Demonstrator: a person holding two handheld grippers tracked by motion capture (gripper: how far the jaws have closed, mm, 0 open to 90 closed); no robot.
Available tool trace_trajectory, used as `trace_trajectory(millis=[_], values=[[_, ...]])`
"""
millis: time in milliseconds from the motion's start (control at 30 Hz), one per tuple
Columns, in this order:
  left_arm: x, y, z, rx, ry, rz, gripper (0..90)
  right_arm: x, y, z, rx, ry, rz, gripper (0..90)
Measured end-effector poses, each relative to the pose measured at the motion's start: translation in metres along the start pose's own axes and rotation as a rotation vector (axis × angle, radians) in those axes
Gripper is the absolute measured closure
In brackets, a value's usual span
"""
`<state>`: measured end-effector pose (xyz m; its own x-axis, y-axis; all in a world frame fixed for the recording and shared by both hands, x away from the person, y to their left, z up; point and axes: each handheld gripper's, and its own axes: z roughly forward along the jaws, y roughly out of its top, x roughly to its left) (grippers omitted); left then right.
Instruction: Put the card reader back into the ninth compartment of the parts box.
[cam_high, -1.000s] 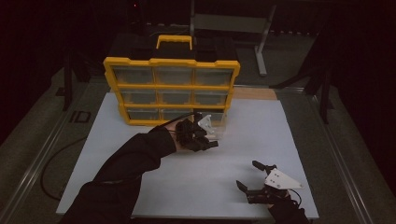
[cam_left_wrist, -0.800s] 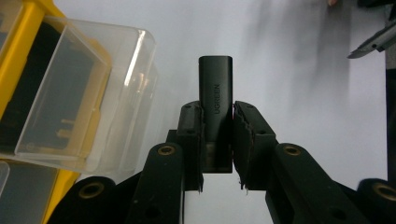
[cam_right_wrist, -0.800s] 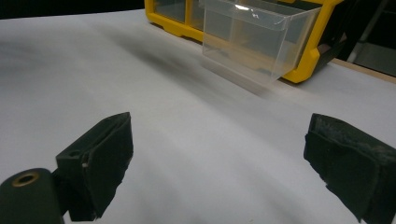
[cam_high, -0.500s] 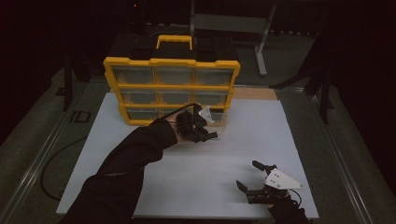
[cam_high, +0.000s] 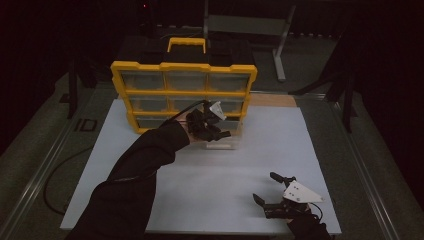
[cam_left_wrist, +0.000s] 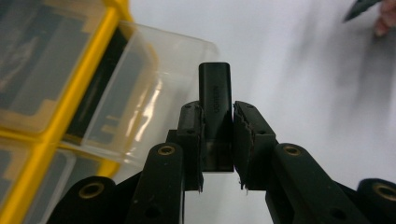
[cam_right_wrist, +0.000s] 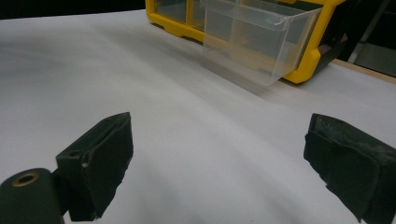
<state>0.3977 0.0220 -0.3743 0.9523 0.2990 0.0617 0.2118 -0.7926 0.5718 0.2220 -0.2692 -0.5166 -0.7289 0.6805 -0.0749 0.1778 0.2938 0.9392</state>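
Two grippers: the left gripper (cam_left_wrist: 217, 140) clamps a small black block (cam_left_wrist: 215, 100) beside the pulled-out clear drawer (cam_left_wrist: 154, 93); right gripper (cam_high: 272, 190) rests wide open. Next, presumably: lower block into drawer, release.

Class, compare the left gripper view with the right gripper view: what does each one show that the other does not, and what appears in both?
The left gripper view alone shows a small black block clamped between the left gripper's pads, and a fingertip at the top right corner. The right gripper view alone shows the right gripper with its jaws wide apart and nothing between them, low over the sheet. Both views share the clear plastic drawer pulled out of the yellow organizer, and the white sheet under it.
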Motion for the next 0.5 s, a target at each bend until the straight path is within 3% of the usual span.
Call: trace_trajectory(millis=[500], values=[[0.013, 0.005, 0.012, -0.022, 0.051, -0.055, 74.6, 0.0, 0.0, 0.0, 0.003, 0.004, 0.003, 8.3]])
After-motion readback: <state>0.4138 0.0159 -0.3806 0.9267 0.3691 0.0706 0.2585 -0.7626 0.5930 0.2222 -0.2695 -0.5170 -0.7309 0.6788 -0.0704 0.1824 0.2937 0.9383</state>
